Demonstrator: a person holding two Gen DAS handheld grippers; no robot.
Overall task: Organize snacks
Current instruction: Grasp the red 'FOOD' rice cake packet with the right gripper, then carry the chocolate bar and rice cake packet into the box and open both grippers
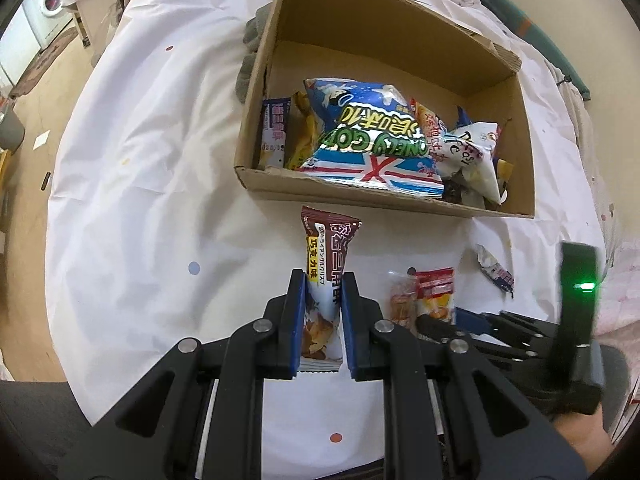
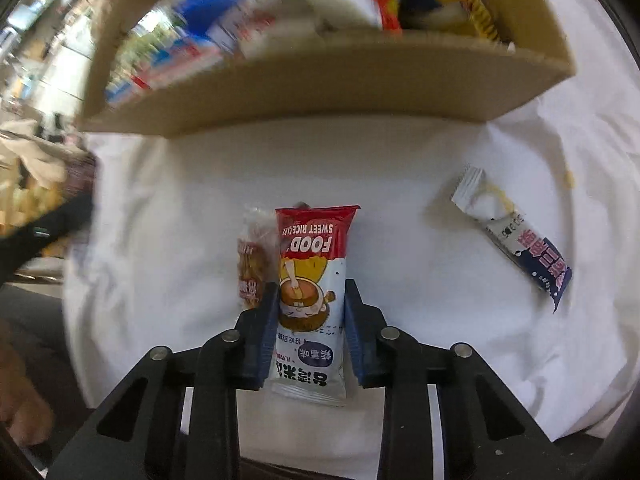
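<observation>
Left gripper [image 1: 320, 304] first: blue pads clamped on the brown chocolate snack packet [image 1: 326, 276], its long axis running straight away along the fingers, brown end pointing at the cardboard box [image 1: 384, 200]. On the right, the right gripper [image 2: 310, 328] has its pads against both long edges of the red-and-white rice cake packet [image 2: 312, 300], apparently pinching it; that one also lies lengthwise with the fingers, red end toward the box. Touching its left edge is a small clear-wrapped snack [image 2: 252, 264], parallel to it. Further right, well apart, a slim white-and-navy bar [image 2: 516, 240] lies diagonally on the white tablecloth [image 2: 400, 184]. Beyond them the open box holds a pile of snacks, a big blue Lonely God bag [image 1: 368, 136] on top, a white packet [image 1: 472, 156] at its right.
</observation>
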